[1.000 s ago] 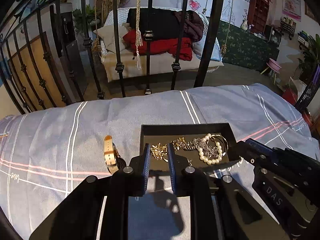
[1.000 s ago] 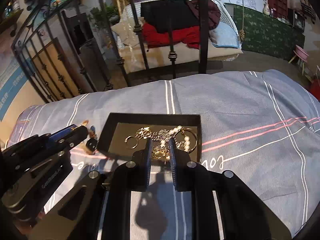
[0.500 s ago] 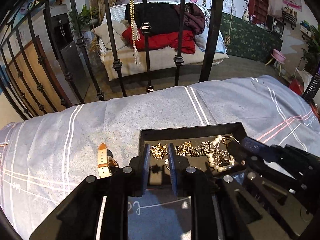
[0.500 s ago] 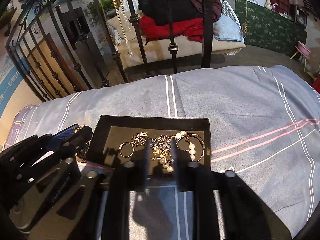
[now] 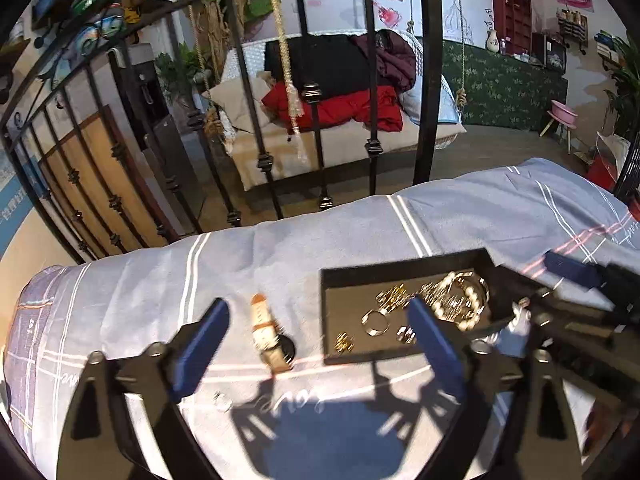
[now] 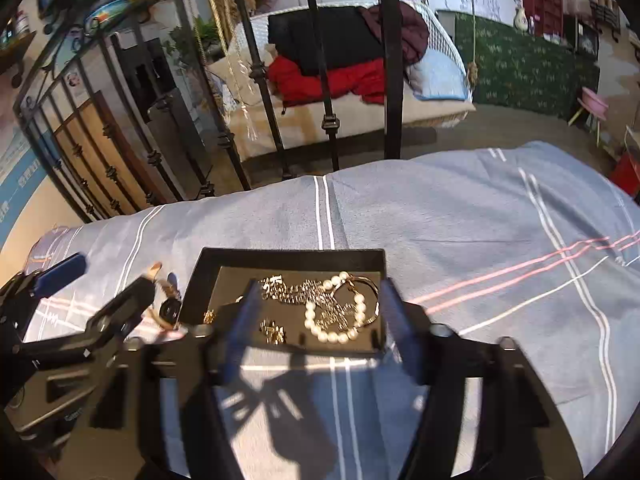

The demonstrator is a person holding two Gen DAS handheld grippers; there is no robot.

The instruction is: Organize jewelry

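Note:
A black tray lies on the striped bedcover and holds a pearl bracelet, gold chains, a ring and small gold earrings. A tan-strapped watch lies on the cover left of the tray. My left gripper hovers over the watch with its jaws opening wide and nothing pressed between them. In the right wrist view my right gripper hangs over the tray's near edge, its jaws opening above the pearl bracelet and gold chain and gripping nothing.
A small ring lies loose on the cover near the left finger. A black iron bed rail stands just past the far edge of the bed. The grey-blue bedcover stretches out to the right of the tray.
Both grippers went from nearly shut to wide open. The left view swung so the watch now sits between its fingers and the tray lies to the right.

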